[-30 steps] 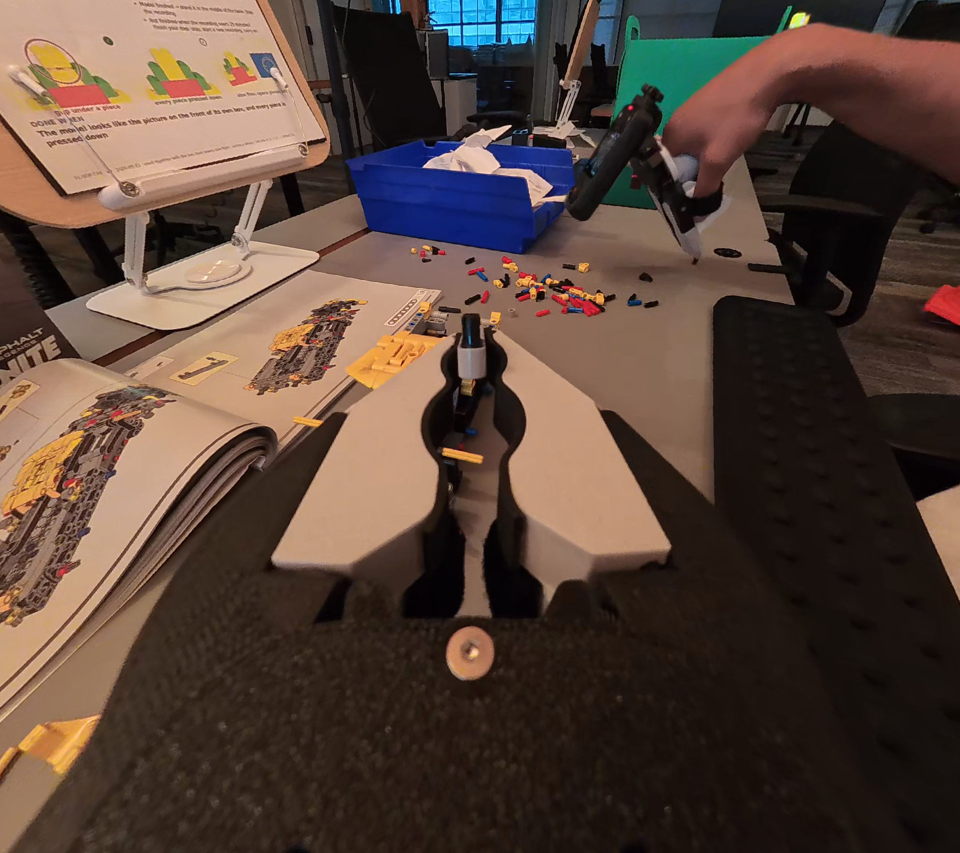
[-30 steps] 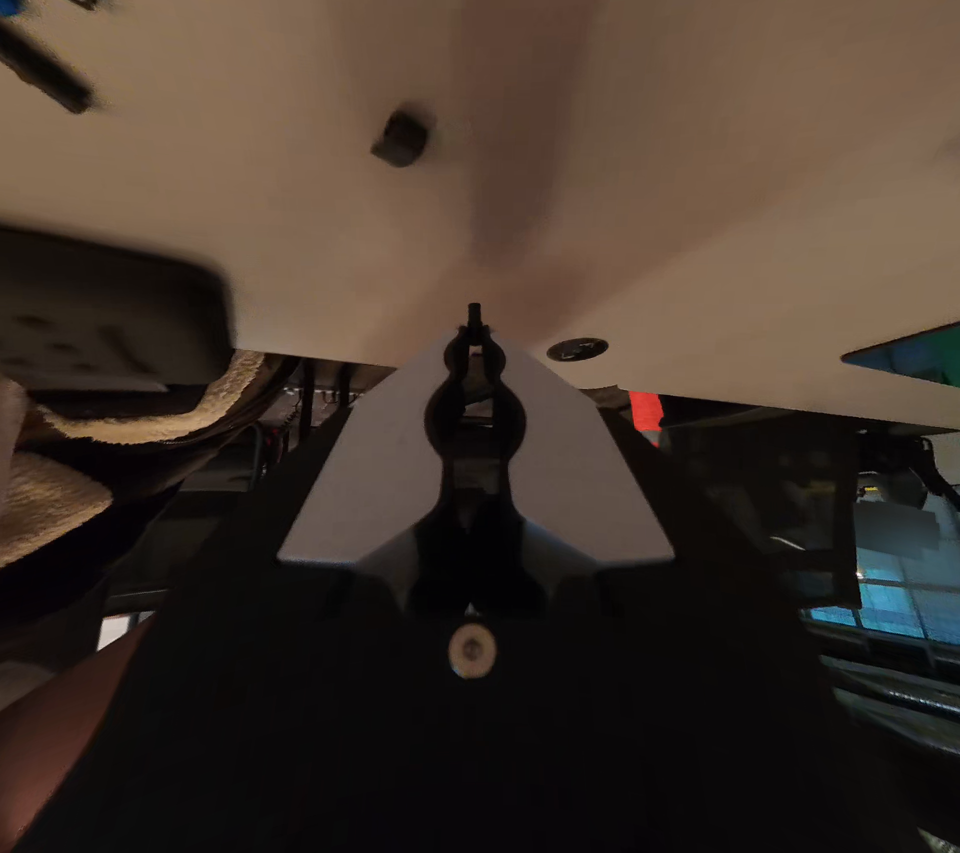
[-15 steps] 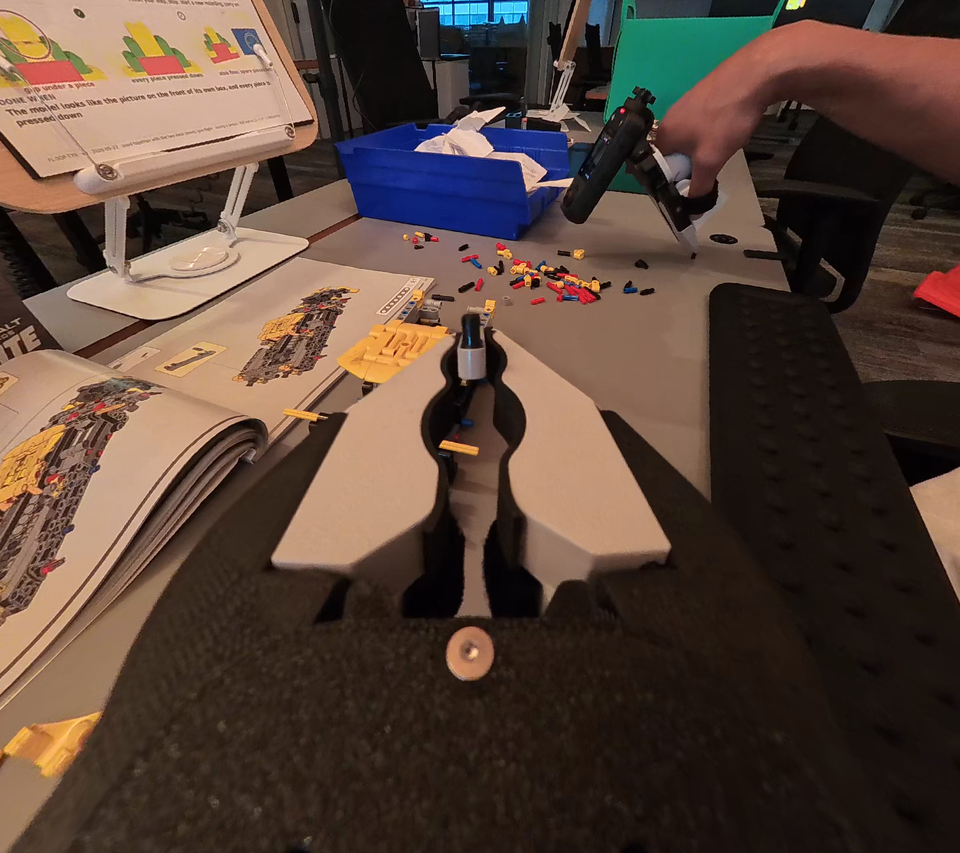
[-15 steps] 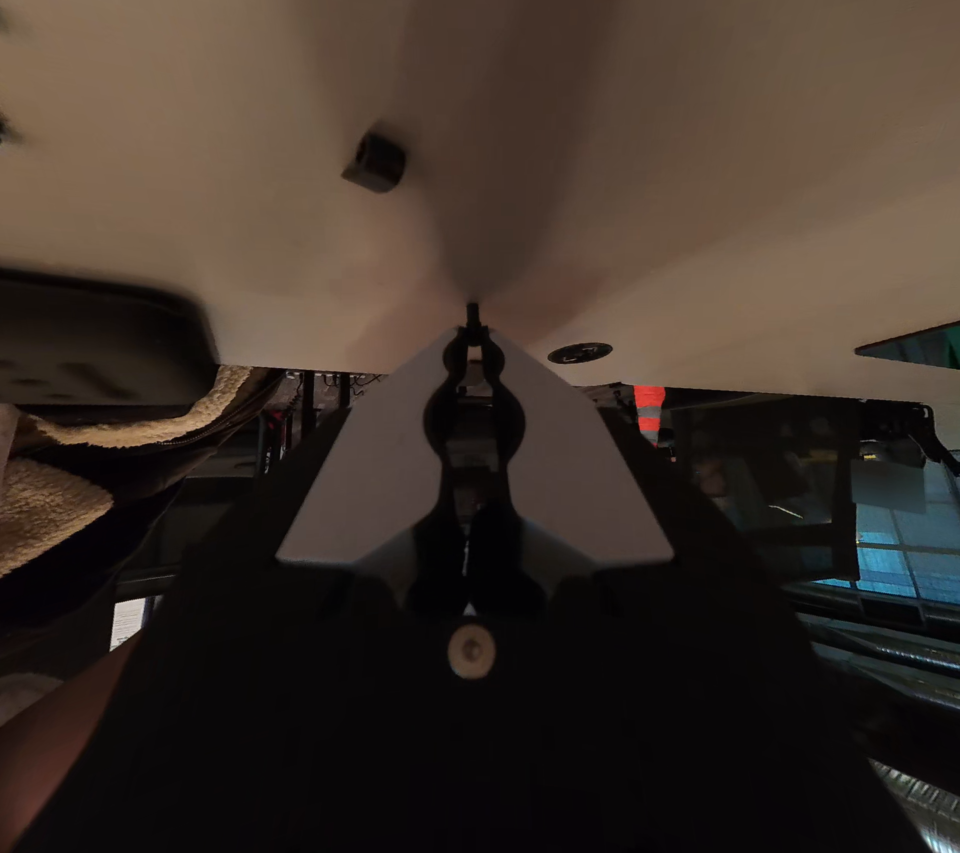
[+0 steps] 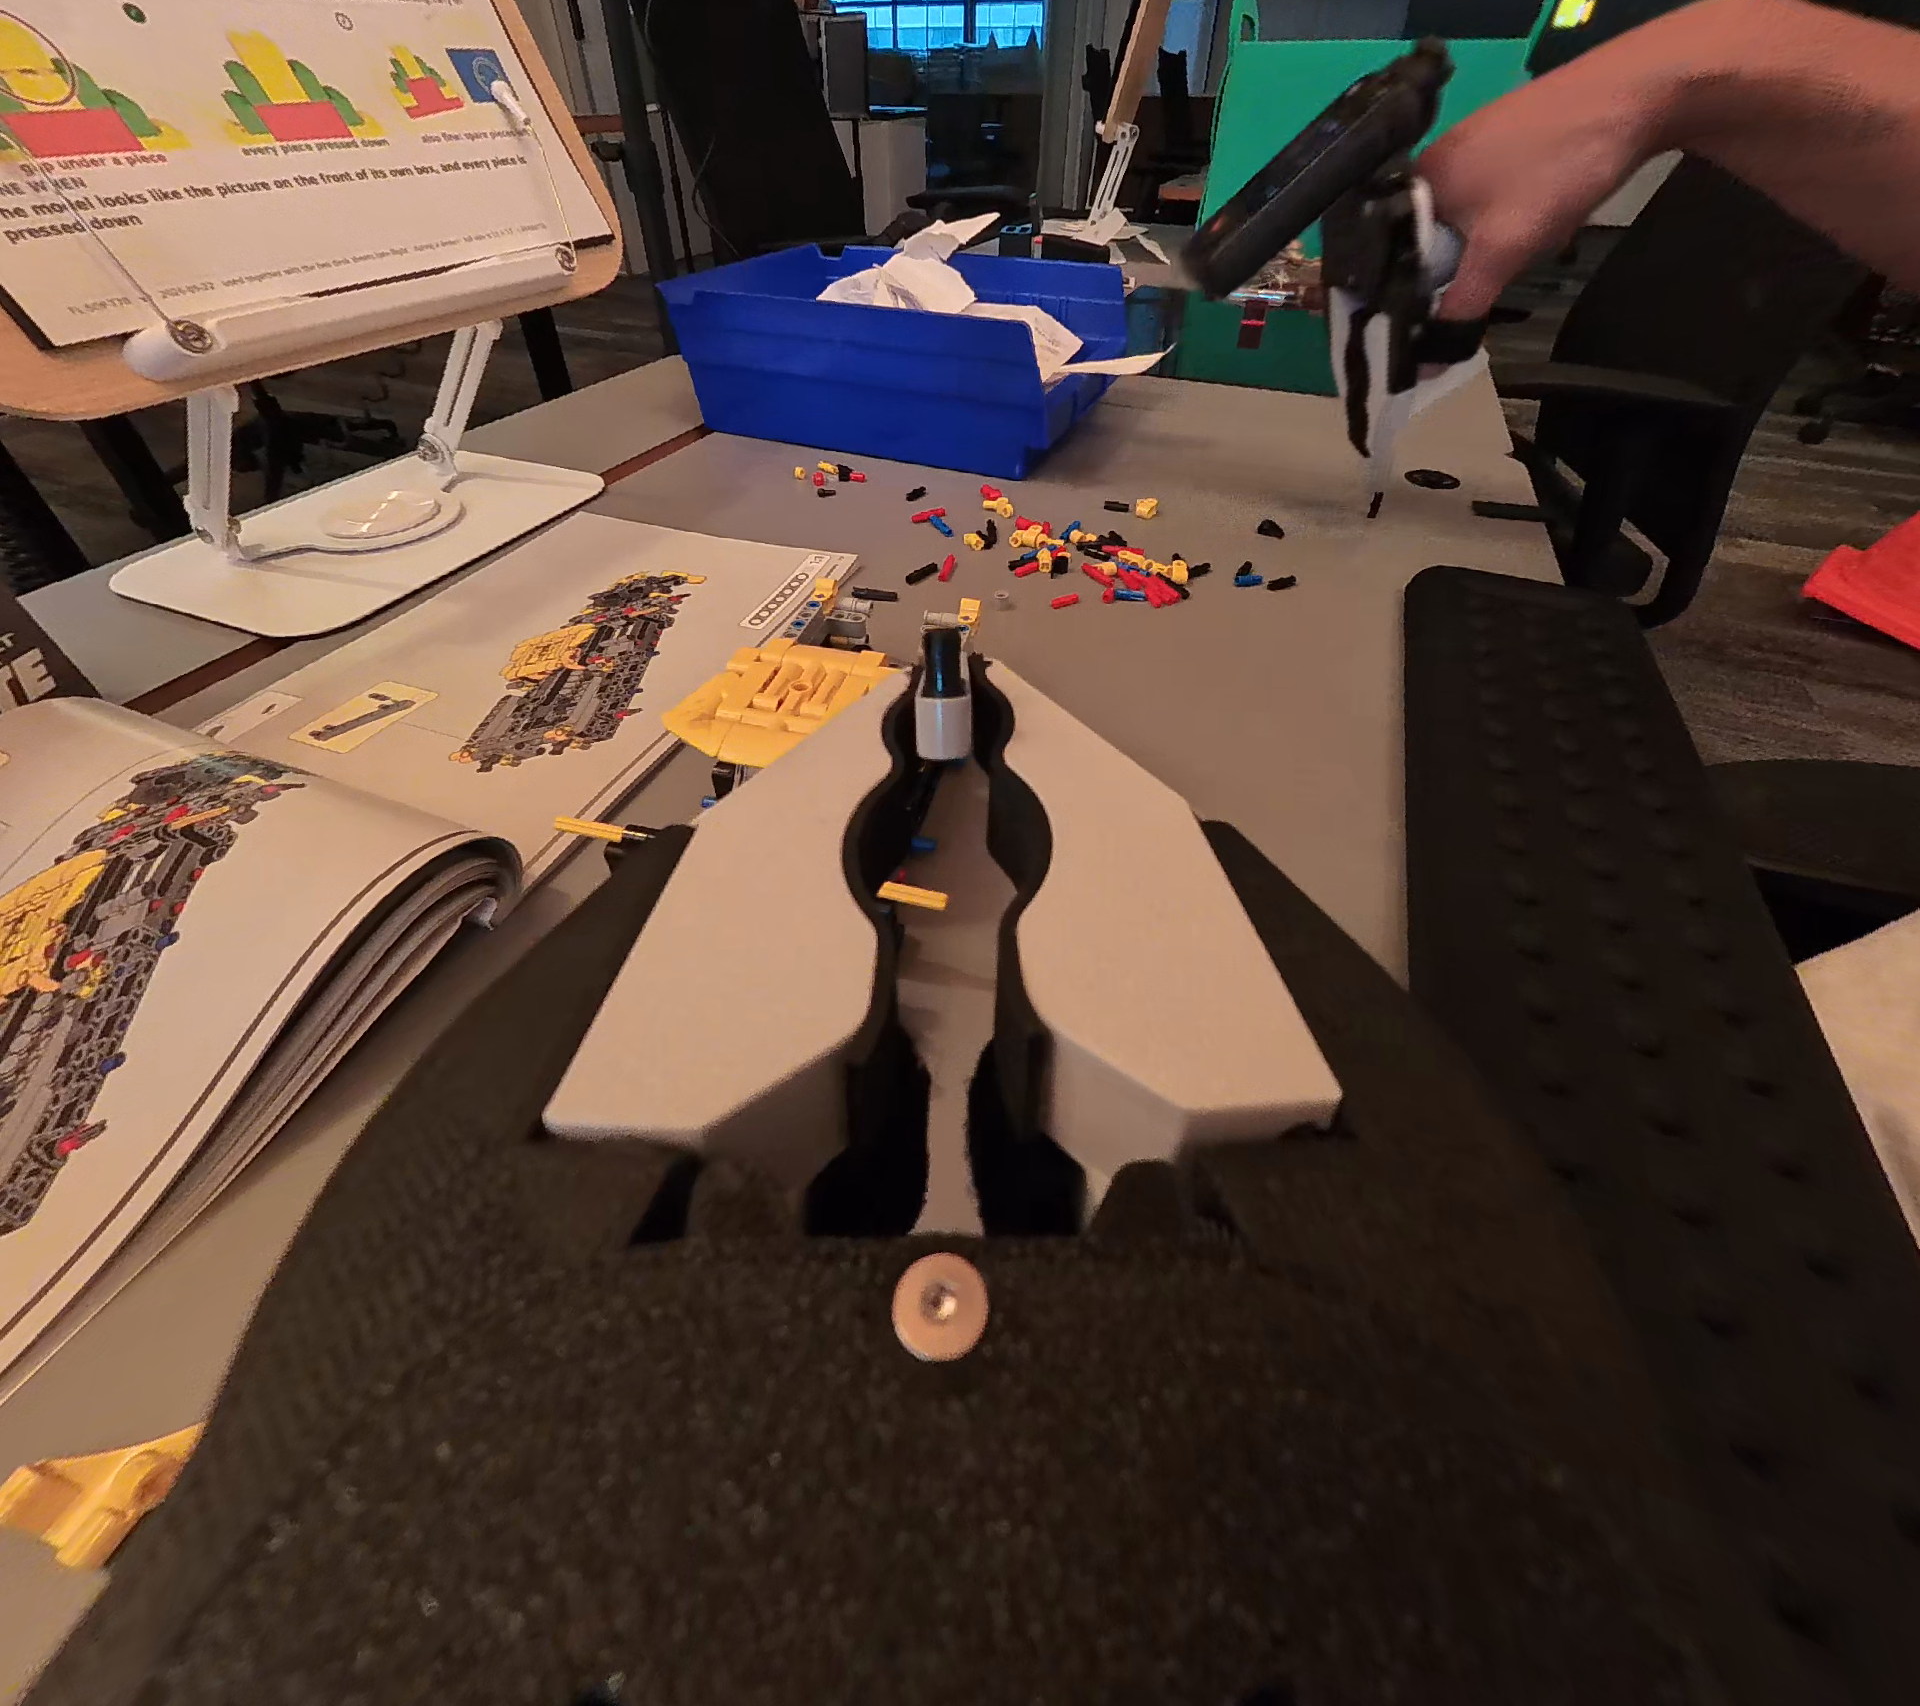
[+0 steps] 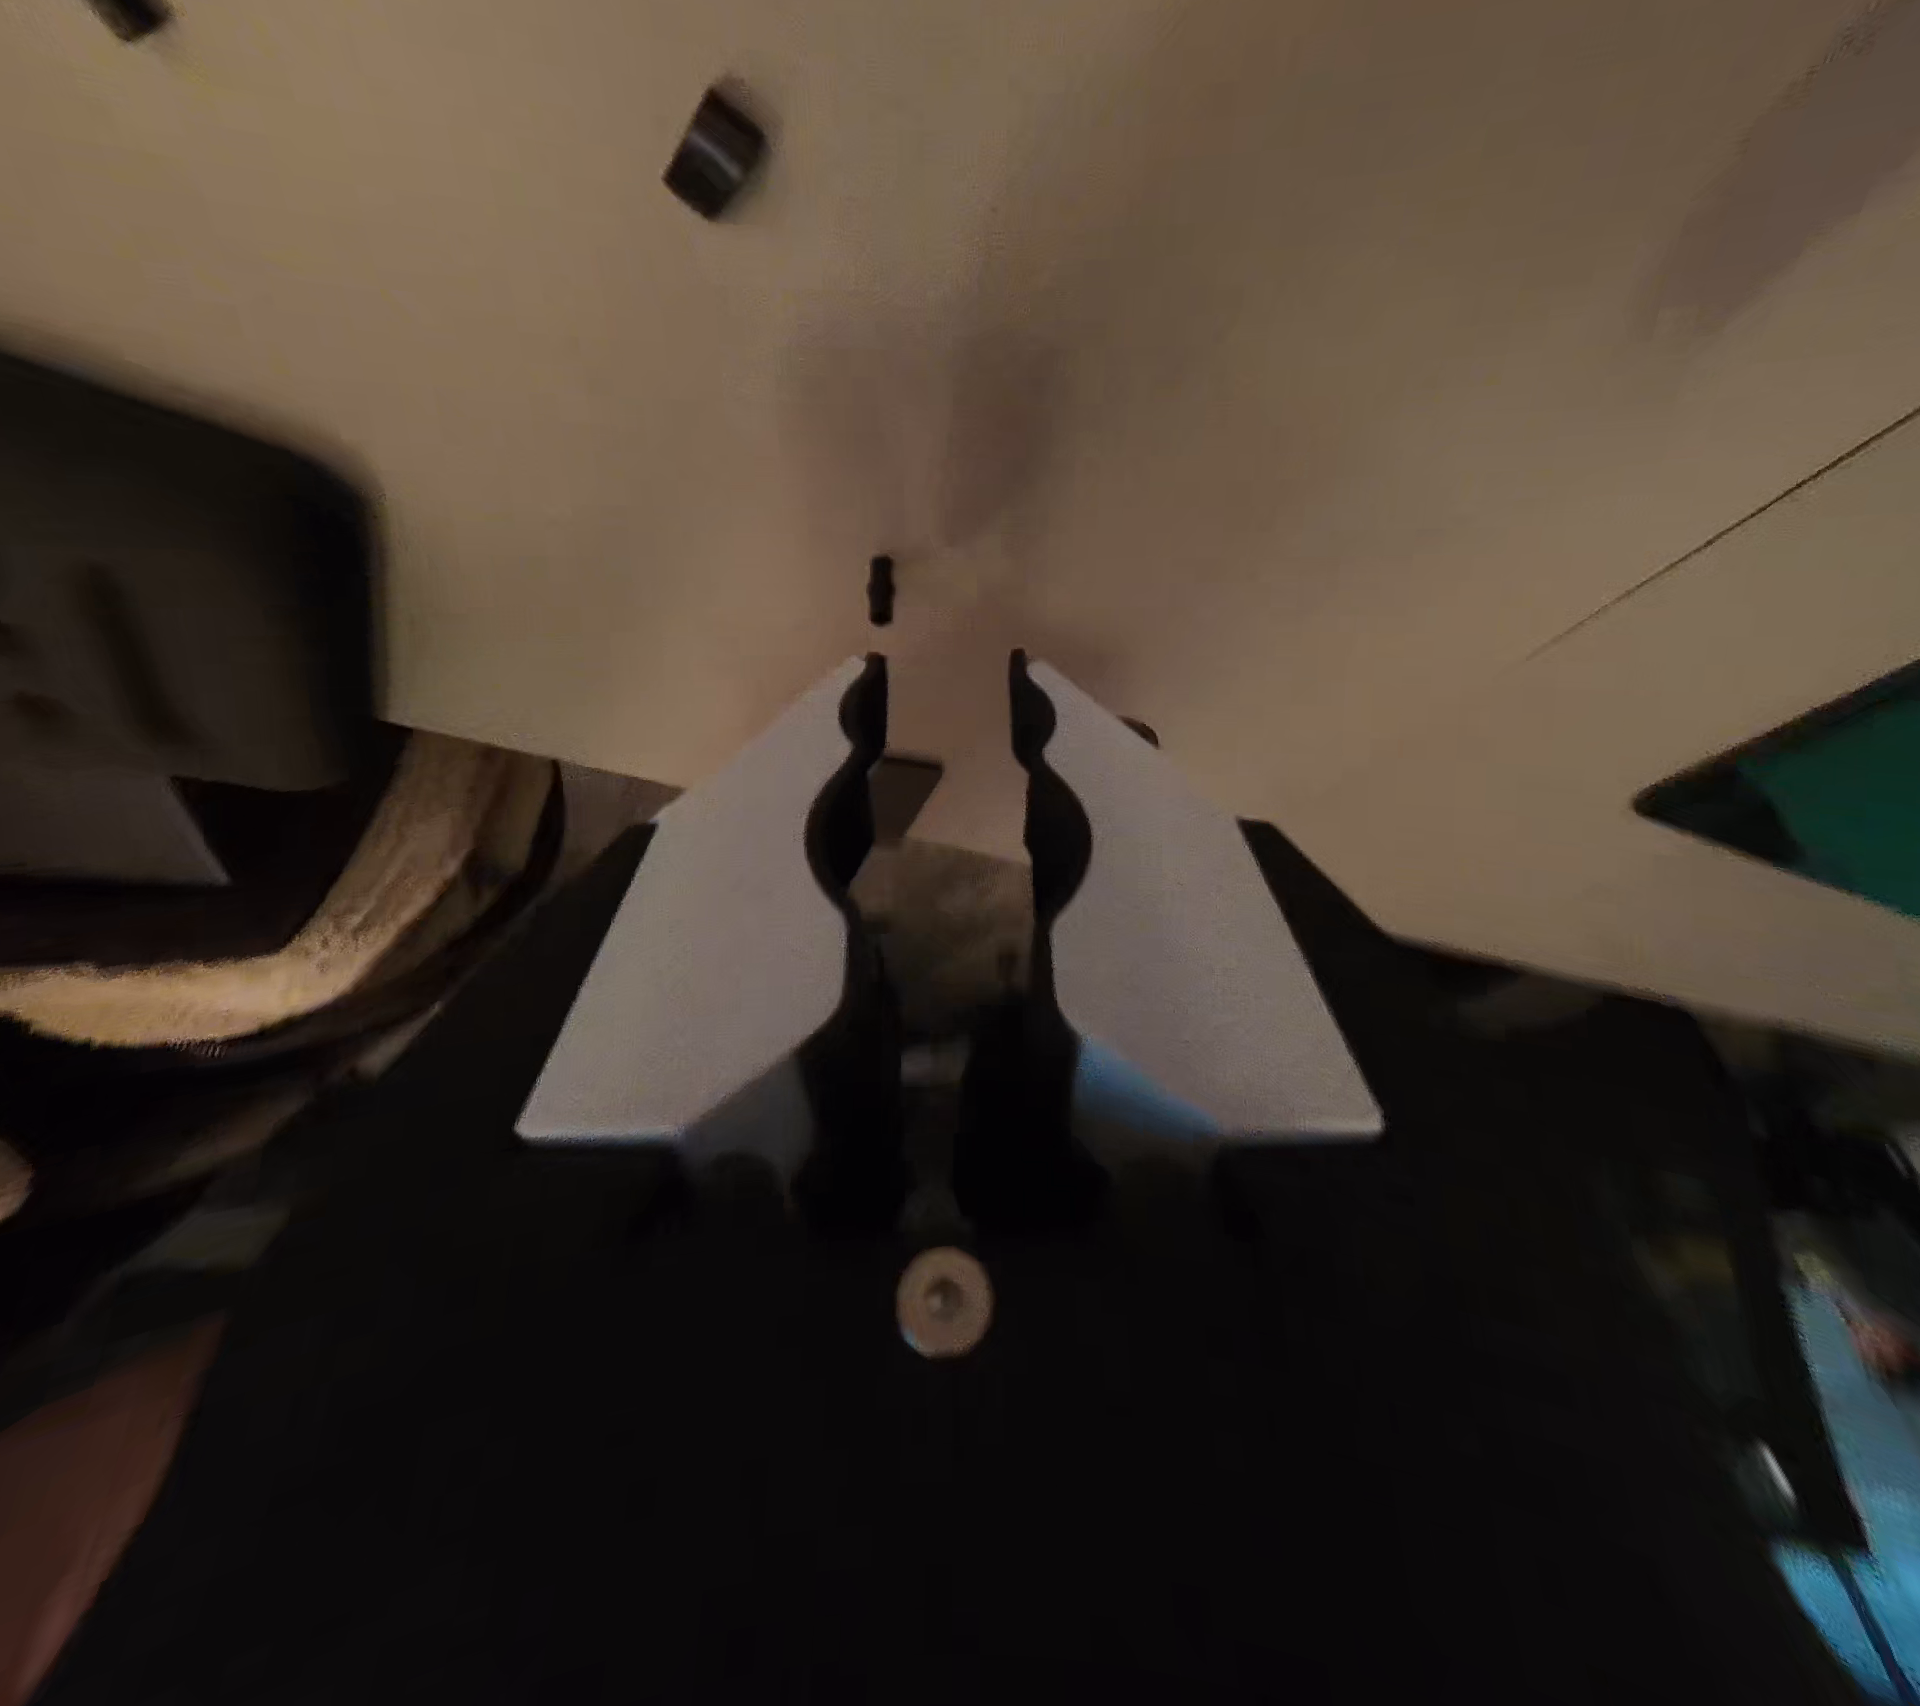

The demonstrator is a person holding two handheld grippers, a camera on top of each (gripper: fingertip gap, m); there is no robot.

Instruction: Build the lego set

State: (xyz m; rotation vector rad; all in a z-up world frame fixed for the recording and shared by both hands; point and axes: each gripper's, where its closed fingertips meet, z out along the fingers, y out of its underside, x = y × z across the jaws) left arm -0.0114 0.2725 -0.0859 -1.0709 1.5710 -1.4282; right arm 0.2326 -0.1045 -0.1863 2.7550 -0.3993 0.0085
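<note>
Left gripper [image 5: 943, 700]: jaws pinched tight on a small black-and-white cylindrical piece [image 5: 941, 698], held upright at the very tips. Below the jaws sits the partly built yellow model [image 5: 781, 698] on the grey table [image 5: 1226, 721], its left edge on the open instruction booklet [image 5: 312, 825]. A loose yellow pin [image 5: 911, 895] shows thru the gap between the fingers, another yellow pin [image 5: 587, 826] lies by the booklet's spine.

Right gripper [image 6: 943, 669]: jaws apart, nothing between them, tips pointing down at the table [image 6: 1143, 202]. A tiny black pin [image 6: 881, 588] lies just past the left fingertip, apart from it. View's smeared w/ motion blur, so it's probably a pin, hard to be sure. Another dark stubby piece [image 6: 715, 150] lies farther out on the tabletop.

From the left wrist view, that right gripper [image 5: 1369, 461] hangs at the table's far right, gripped by a person's hand [image 5: 1507, 202], tips aimed down over a black pin [image 5: 1374, 503].

Farther out: scatter of small red, blue, yellow & black pieces [image 5: 1081, 555] mid-table. Behind them a blue bin [image 5: 894, 378] w/ crumpled white paper [image 5: 914, 280] inside. Left, a white stand [image 5: 343, 513] holds a printed instruction sheet [image 5: 260, 46]. Black dimpled mat [image 5: 1621, 981] runs along the right side. Another yellow piece [image 5: 83, 1500] at bottom-left corner. Green panel [image 5: 1309, 118] stands behind the bin.
</note>
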